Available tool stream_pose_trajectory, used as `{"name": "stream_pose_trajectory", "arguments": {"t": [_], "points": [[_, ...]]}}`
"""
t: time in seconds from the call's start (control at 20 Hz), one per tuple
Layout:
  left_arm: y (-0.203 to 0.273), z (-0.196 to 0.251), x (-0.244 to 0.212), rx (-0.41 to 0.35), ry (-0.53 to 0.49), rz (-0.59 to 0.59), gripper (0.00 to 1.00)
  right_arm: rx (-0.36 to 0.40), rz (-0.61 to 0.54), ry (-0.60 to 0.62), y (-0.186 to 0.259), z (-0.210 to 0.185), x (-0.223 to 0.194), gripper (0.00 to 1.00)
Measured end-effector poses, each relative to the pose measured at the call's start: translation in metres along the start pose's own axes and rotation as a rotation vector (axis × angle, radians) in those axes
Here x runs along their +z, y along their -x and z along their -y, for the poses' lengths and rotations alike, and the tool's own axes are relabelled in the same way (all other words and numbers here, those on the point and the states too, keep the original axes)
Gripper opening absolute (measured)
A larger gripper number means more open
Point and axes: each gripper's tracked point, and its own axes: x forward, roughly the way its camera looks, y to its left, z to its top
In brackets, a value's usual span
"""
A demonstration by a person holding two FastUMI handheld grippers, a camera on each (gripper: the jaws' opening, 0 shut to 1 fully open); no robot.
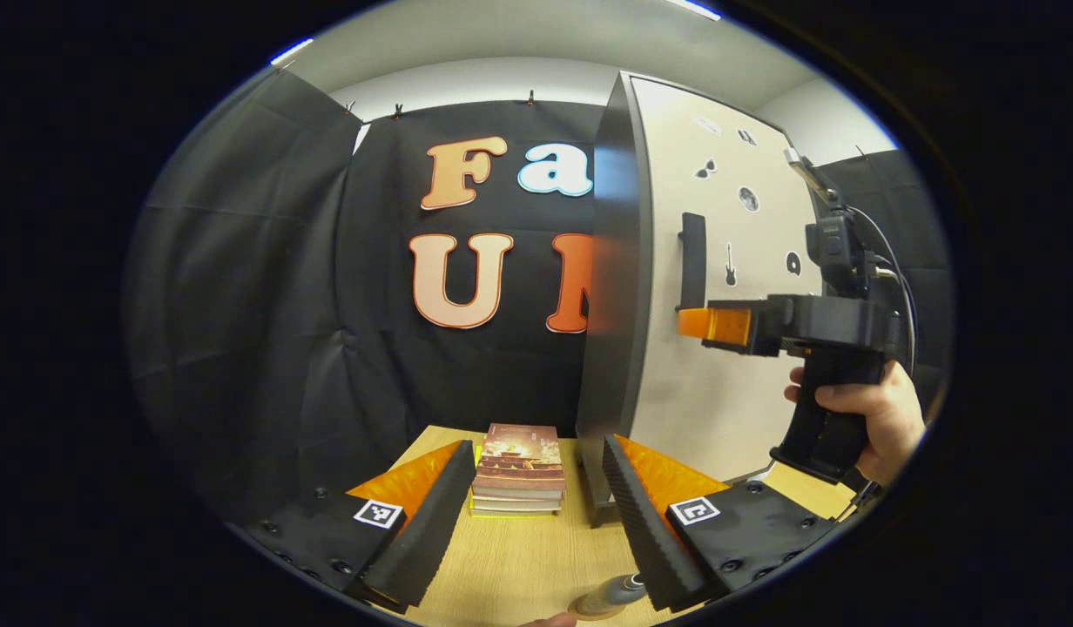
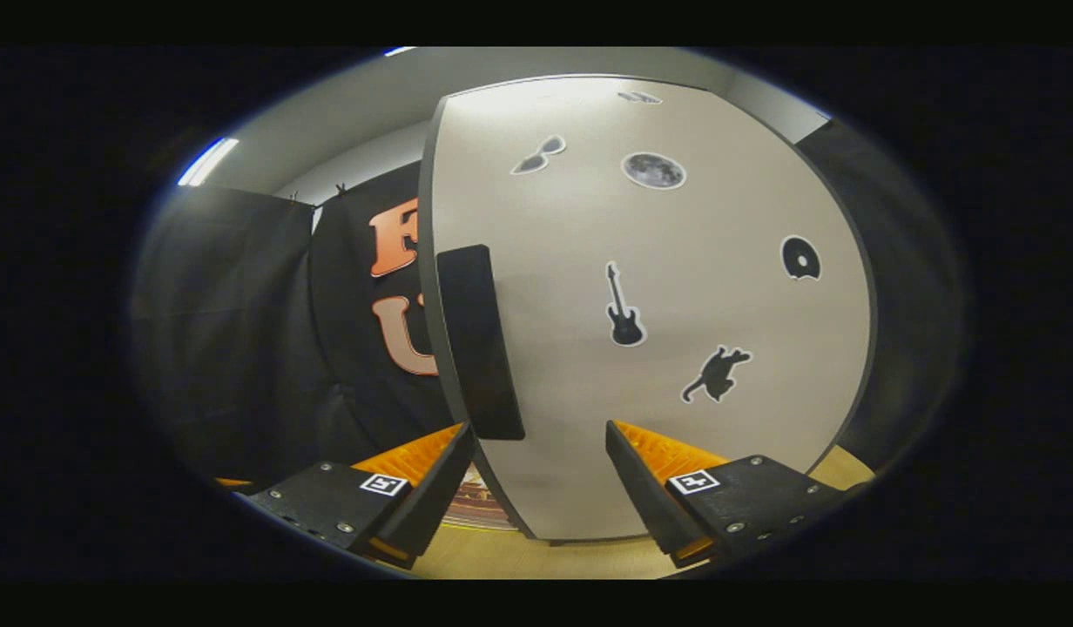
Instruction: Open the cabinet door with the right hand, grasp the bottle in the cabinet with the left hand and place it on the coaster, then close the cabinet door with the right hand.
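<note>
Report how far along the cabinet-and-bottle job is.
Looks nearly finished. Done: what seems to be the bottle stands on the coaster at the left gripper view's bottom edge, and the cabinet door looks closed. In hand: nothing; the right claw is open beside the door handle. Left: at most, confirming the door is shut.

The closed cabinet door (image 2: 658, 348) stands right, blocking the inside. Books (image 1: 519, 470) sit far on the table (image 1: 519, 557); its near middle lies free

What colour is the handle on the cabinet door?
The handle is black, on a pale beige cabinet door. The right gripper view shows it best.
</note>
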Motion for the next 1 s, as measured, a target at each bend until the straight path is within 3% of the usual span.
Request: {"name": "stream_pose_trajectory", "arguments": {"t": [0.2, 0.3, 0.35, 0.65, 1.0], "points": [[0.025, 0.017, 0.011, 0.002, -0.008, 0.006, 0.96, -0.029, 0.037, 0.014, 0.078, 0.019, 0.003, 0.95], [0.040, 0.029, 0.016, -0.002, -0.039, 0.007, 0.96, -0.045, 0.065, 0.008, 0.118, 0.026, 0.014, 0.90], [0.047, 0.035, 0.020, -0.004, -0.043, 0.020, 0.96, -0.050, 0.071, 0.013, 0.141, 0.030, 0.016, 0.93], [0.091, 0.077, 0.027, -0.038, -0.043, 0.039, 0.96, -0.117, 0.026, 0.077, 0.249, 0.053, 0.008, 0.93], [0.127, 0.096, 0.038, -0.053, -0.053, 0.064, 0.95, -0.146, -0.006, 0.110, 0.305, 0.069, -0.006, 0.93]]}}
